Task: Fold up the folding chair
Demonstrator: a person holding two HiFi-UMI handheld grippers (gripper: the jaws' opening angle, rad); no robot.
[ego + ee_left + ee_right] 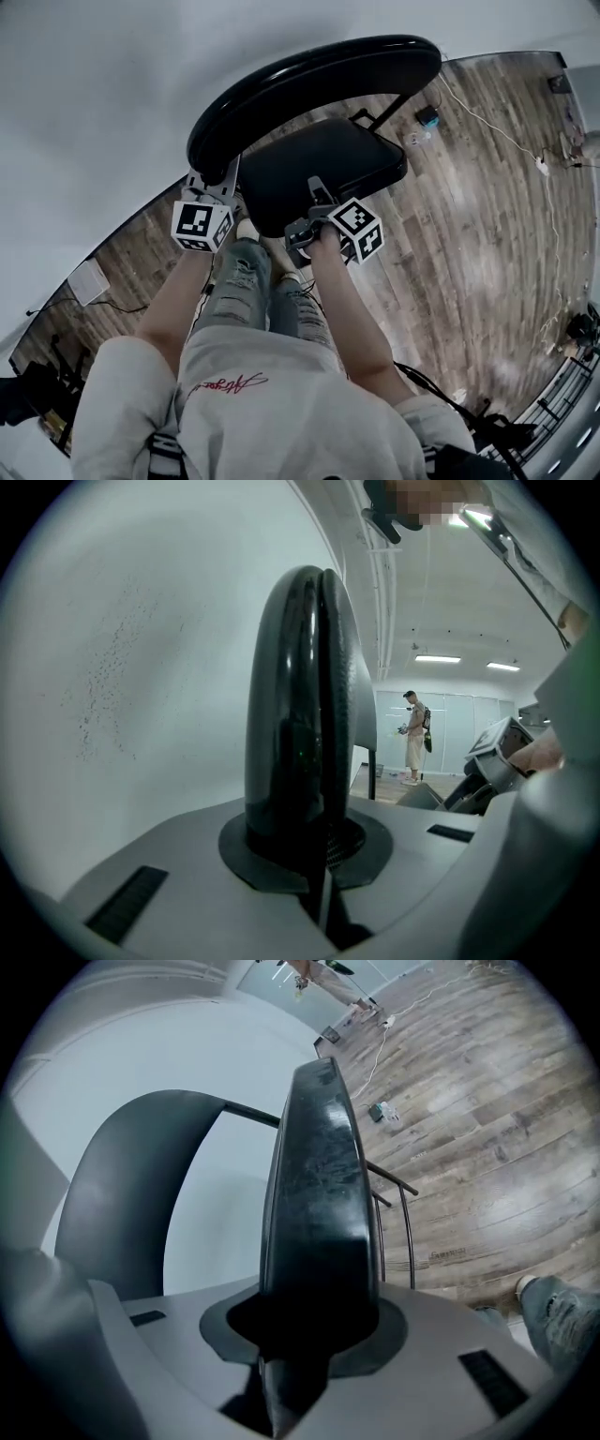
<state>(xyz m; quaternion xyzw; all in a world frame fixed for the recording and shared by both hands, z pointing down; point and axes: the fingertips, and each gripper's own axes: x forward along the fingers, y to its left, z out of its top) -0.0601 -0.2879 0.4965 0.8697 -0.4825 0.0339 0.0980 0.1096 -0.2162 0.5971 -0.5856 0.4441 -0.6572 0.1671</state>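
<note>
Black metal folding chair [319, 141] at our feet: left gripper [217, 177] clamped tight on its curved black backrest [309, 80], right gripper [319, 193] pinching the front edge of the black padded seat [328, 159], which may slip free if the hinge binds.

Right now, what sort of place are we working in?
Likely a large indoor lab or office hall: a bare wood-plank floor with loose cables trailing across it, ceiling strip lights, and what looks like a glass partition at the far end.

White wall [94, 94], wood floor [469, 272], white cable [488, 121]
</note>
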